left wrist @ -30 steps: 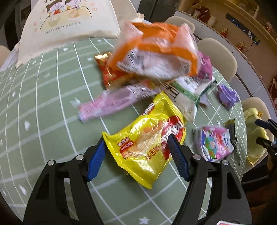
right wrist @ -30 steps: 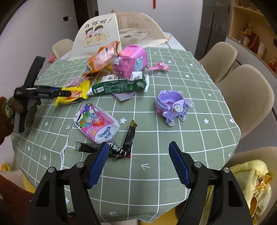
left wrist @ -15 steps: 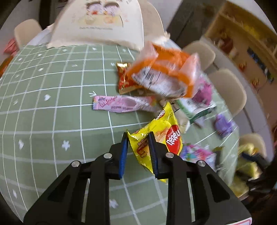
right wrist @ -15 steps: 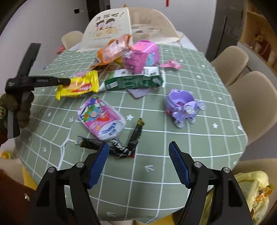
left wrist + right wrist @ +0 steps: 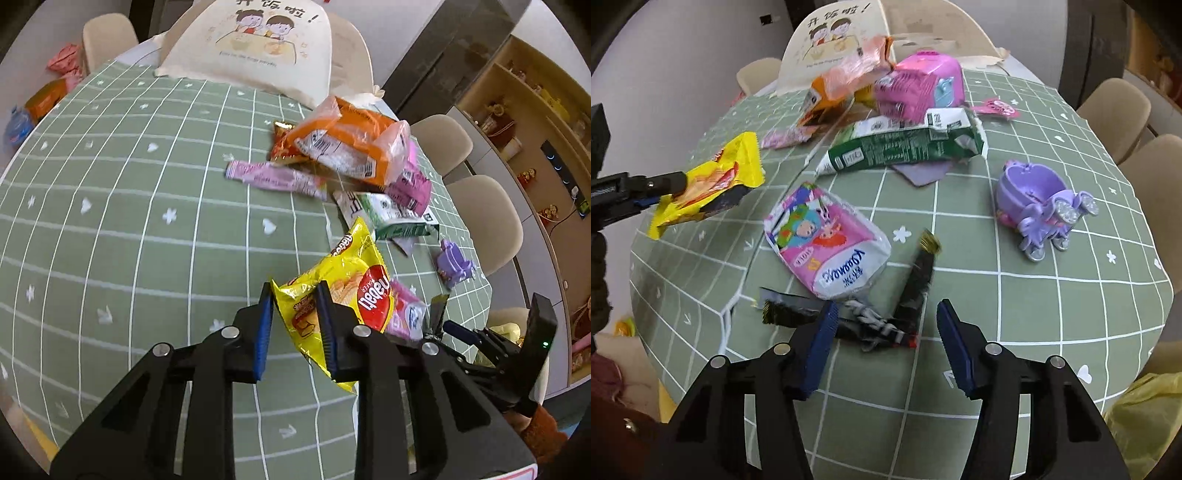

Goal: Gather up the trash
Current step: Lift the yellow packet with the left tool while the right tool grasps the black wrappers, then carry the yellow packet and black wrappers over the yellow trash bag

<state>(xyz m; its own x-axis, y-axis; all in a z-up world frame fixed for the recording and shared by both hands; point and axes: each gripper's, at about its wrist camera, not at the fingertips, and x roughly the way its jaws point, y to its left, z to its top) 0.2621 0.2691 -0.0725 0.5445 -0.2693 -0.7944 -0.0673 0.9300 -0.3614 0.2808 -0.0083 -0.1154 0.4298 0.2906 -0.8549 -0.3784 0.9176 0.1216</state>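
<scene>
Two grippers, one table of litter, entered from the near edge outward.

Left gripper [image 5: 295, 314]: fingers narrowed and clamped on the yellow wafer wrapper [image 5: 347, 295], which hangs clear of the cloth; in the right wrist view the same wrapper [image 5: 709, 184] sits at 9 o'clock, lifted above the table's left edge.

Right gripper [image 5: 882, 325]: fingers fairly wide, having just been closing, pads not touching anything. Between and just beyond them lies the black wrapper [image 5: 886, 325], crumpled, one strip running up toward 12 o'clock.

Green checked tablecloth [image 5: 997, 314]: covers the whole table.

Pink tissue pack [image 5: 827, 247]: at 11 o'clock from the right gripper, flat on the cloth, its lower corner touching the black wrapper.

Purple toy carriage [image 5: 1041, 210]: at 2 o'clock, upright, well apart from the wrappers.

Green carton [image 5: 905, 147]: flattened, lying crosswise at 12 o'clock, over a mauve sheet [image 5: 919, 171].

Long pink sachet [image 5: 273, 179]: left of the carton in the left wrist view, flat.

Magenta pack [image 5: 919, 88]: behind the carton, touching it.

Orange bag [image 5: 846, 85]: at 11 o'clock beside the magenta pack, propped up on the heap.

Small pink wrapper [image 5: 997, 109]: right of the magenta pack, alone.

Cream printed cloth bag [image 5: 258, 48]: at the far rim, 12 o'clock.

Beige chairs [image 5: 1115, 110]: ringing the table's right side.

Yellow plastic bag [image 5: 1145, 424]: at 4 o'clock, below the table edge.
</scene>
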